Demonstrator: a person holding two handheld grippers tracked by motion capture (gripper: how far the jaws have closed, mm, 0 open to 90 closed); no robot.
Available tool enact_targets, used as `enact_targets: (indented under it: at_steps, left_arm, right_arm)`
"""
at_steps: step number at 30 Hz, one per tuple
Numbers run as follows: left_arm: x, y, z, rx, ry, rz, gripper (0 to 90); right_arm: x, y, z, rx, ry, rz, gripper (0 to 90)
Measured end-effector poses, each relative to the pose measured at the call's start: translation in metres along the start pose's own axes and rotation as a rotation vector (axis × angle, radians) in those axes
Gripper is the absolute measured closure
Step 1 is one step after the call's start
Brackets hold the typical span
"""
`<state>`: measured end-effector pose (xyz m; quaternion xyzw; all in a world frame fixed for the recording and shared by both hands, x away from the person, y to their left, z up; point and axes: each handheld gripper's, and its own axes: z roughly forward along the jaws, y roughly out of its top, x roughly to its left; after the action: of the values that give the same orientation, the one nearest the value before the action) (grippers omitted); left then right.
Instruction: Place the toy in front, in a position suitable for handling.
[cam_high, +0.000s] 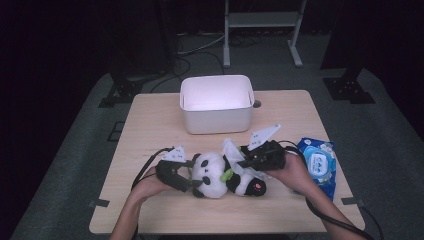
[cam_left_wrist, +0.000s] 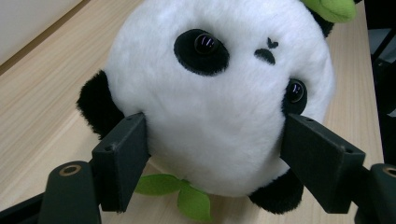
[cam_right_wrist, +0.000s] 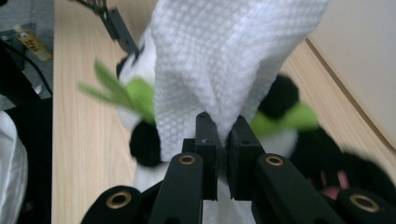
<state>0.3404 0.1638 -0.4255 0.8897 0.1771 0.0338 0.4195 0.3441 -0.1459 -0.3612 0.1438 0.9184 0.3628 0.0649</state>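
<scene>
The plush panda (cam_high: 220, 175) lies on the table (cam_high: 150, 125) in the lower middle of the frame, with the storage bin (cam_high: 216, 102) behind it toward the top. The left tongs (cam_high: 192, 176) sit at the panda's left around its head, the right tongs (cam_high: 239, 161) at its right, closed on a wipe (cam_high: 231, 151) over its body. The wet-wipe pack (cam_high: 318, 165) lies at the right edge, beside the right hand (cam_high: 292, 172).

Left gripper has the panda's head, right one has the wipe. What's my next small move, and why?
Probably bring the white wipe, pinched in the right gripper, down onto the plush panda and rub; the left gripper clamps its head, steadying it on the table.
</scene>
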Motion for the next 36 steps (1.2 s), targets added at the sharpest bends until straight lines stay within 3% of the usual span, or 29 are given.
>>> enact_targets:
  at_steps: [7, 12, 15, 18, 21, 25, 36]
  left_arm:
    - [0.000, 0.000, 0.000, 0.001, -0.002, 0.001, 22.4]
    - [0.000, 0.000, 0.000, 0.002, -0.001, 0.003, 22.4]
    - [0.000, -0.001, 0.000, -0.001, -0.003, 0.002, 22.4]
    - [0.000, -0.001, 0.001, -0.006, -0.003, -0.001, 22.4]
    - [0.000, -0.001, 0.000, -0.009, -0.002, 0.001, 22.4]
    - [0.000, -0.001, 0.000, -0.003, -0.004, 0.002, 22.4]
    - [0.000, -0.001, 0.000, -0.002, -0.003, -0.002, 22.4]
  right_arm:
    - [0.002, 0.039, 0.028, 0.037, 0.063, -0.055, 84.4]
    - [0.005, 0.051, 0.042, 0.058, 0.083, -0.067, 84.4]
    - [0.008, 0.057, 0.046, 0.044, 0.102, -0.067, 84.4]
    - [0.011, 0.065, 0.045, -0.007, 0.133, -0.062, 84.5]
    - [0.015, 0.071, 0.043, -0.018, 0.131, -0.078, 84.4]
    - [0.014, 0.065, 0.040, 0.003, 0.104, -0.084, 84.3]
    - [0.005, 0.027, 0.014, 0.003, 0.036, -0.052, 84.1]
